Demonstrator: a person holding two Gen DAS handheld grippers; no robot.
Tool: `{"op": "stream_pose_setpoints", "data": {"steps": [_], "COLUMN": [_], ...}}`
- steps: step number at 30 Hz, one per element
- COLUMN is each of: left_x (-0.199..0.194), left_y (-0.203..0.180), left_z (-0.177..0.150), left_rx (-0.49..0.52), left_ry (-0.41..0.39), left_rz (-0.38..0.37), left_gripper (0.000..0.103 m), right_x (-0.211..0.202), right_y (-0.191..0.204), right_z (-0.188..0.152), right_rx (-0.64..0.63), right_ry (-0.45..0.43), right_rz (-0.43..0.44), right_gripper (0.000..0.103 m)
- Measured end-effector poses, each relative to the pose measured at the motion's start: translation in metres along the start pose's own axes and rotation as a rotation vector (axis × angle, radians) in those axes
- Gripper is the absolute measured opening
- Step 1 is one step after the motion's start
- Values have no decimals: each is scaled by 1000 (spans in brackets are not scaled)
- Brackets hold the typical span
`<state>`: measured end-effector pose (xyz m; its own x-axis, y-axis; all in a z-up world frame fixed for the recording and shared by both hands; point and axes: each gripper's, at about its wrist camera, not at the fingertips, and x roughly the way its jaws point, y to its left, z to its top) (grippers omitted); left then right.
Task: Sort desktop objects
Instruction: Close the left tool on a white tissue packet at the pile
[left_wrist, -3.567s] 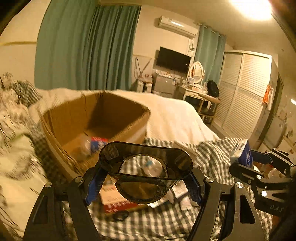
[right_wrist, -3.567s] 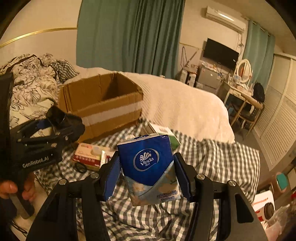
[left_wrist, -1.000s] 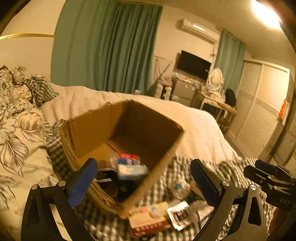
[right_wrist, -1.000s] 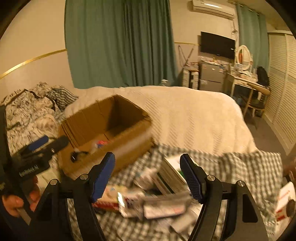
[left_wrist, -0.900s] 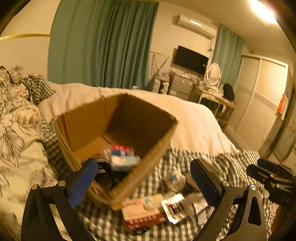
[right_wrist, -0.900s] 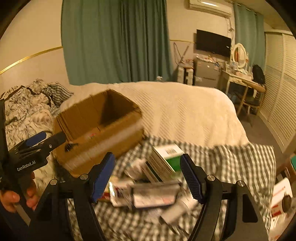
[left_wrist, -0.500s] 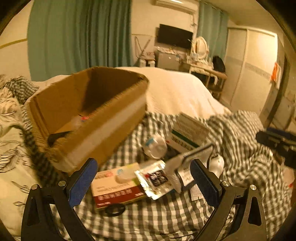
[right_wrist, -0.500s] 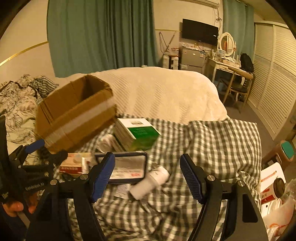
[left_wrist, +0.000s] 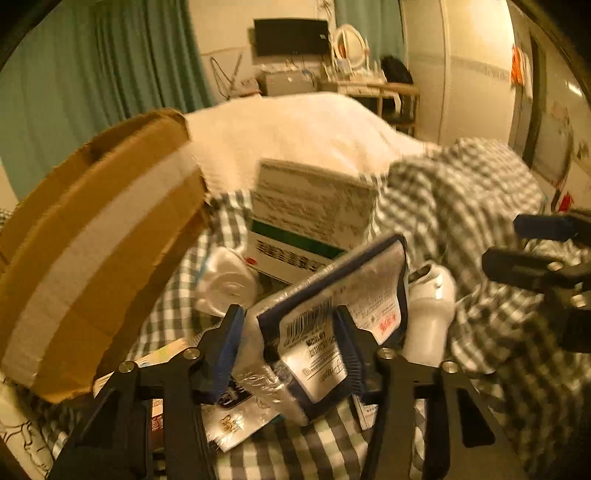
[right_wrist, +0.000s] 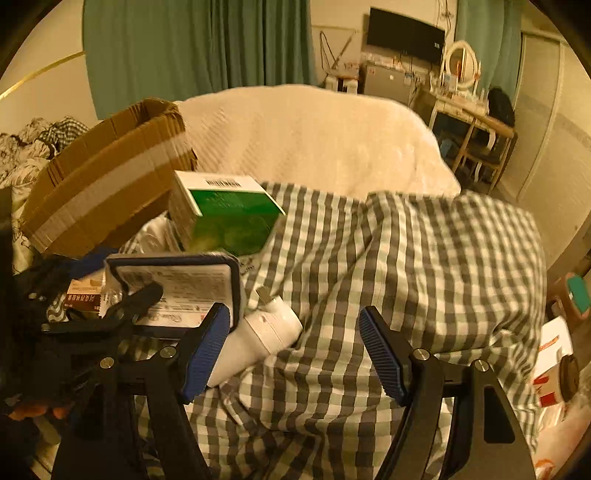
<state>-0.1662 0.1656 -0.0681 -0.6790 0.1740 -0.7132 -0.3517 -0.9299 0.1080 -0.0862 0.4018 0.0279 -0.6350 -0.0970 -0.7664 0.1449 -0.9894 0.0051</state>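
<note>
Lowered from above the cardboard box (left_wrist: 92, 251) to the clutter on the bed: both grippers.
Left gripper (left_wrist: 288, 354) fingers are closing around the blue-edged wipes pack (left_wrist: 332, 314); contact cannot be told. Right gripper (right_wrist: 295, 350) fingers are spread, nothing between them, beside the white bottle (right_wrist: 258, 339). Boxing awaits.

green curtains (right_wrist: 199, 48), wall television (right_wrist: 406, 31), white bedspread (right_wrist: 314, 129)

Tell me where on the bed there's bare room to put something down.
Free: checked cloth right of the white bottle, under the open right gripper, and the cream blanket behind. Crowded: by the cardboard box, around the green box and wipes pack.
</note>
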Motion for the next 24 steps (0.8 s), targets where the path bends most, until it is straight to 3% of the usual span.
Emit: {"op": "stream_pose_setpoints", "data": {"steps": [3, 9, 17, 24], "left_x": [8, -9, -48, -67], "left_y": [-2, 5, 25, 54], "left_z": [-4, -10, -19, -16], "left_rx": [0, -34, -126, -212], "left_ry": [8, -18, -78, -135], "left_rz": [-11, -53, -82, -46], "left_gripper": [36, 22, 21, 21], "right_x": [7, 10, 12, 34], "right_y": [-6, -1, 24, 31], "right_z": [-6, -14, -20, -18], "right_rx": [18, 29, 18, 27], "right_ry": [25, 50, 63, 123], "right_rz": [4, -4, -7, -22], "right_gripper": [72, 72, 72, 72]}}
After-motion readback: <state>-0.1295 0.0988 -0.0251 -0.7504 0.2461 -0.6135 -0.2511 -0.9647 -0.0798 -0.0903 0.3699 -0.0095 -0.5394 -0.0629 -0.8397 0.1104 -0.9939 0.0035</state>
